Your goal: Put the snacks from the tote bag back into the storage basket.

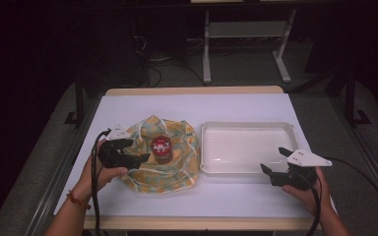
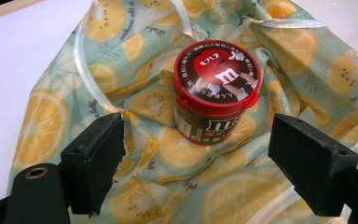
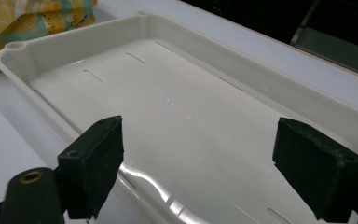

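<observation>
Both tools hang low over the white table (image 1: pixel 128 105) with nothing gripped. Ahead of the left gripper (image 1: pixel 137 153) stands the red-lidded candy jar (image 1: pixel 161 149), upright on a lemon-print cloth bag (image 1: pixel 177 169) that lies crumpled at the table's left half. White tabletop lies bare to the left of the bag and along the near edge, so there is open room on those sides. Just right of the bag sits a shallow white tray (image 1: pixel 248 125), its raised rim close to the cloth; the jar stands between the left gripper and this tray. In the left gripper view the jaws stand wide apart, and the jar (image 2: pixel 216 95) lies beyond and between them, not touched; folds of the bag (image 2: pixel 42 121) and its pale drawstring loop lie around the jar's foot. The right gripper (image 1: pixel 274 162) hovers at the tray's near right corner, jaws spread wide, above the tray's (image 3: pixel 70 44) bare floor, touching nothing.
</observation>
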Demonstrator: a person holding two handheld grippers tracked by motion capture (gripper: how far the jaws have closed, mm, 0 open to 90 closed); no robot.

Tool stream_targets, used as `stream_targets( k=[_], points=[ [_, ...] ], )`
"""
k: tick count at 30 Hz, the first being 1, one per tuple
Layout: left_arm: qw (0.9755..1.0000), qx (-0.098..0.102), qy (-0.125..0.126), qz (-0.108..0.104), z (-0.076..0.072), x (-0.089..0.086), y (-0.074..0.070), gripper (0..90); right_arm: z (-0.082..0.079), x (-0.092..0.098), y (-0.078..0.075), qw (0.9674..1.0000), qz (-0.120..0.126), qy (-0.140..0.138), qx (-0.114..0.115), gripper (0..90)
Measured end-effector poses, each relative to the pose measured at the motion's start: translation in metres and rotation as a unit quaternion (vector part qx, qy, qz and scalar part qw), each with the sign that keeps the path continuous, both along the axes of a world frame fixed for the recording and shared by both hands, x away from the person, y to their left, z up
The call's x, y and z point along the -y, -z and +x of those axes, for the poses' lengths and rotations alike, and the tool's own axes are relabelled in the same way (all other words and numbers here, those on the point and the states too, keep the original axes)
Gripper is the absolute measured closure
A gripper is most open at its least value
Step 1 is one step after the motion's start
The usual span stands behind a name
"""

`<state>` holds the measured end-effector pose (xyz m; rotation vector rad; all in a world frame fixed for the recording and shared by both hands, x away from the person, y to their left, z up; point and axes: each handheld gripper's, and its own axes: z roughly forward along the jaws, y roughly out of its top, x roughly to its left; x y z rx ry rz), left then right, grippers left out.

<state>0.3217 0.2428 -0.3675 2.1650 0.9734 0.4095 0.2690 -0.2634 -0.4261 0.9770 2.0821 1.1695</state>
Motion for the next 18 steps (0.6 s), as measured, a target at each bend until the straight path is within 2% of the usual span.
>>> stream_targets(
  k=[7, 18],
  points=[
    [0.9997, -0.017, 0.011, 0.013, 0.009, 0.007, 0.002, 17.9, 0.0, -0.001, 0.001, 1.0, -0.002, 0.0, -0.002, 15.7],
    [0.999, -0.025, 0.015, 0.033, 0.021, 0.022, 0.001, 17.9, 0.0, -0.001, 0.001, 1.0, -0.003, -0.001, -0.004, 15.7]
  ],
)
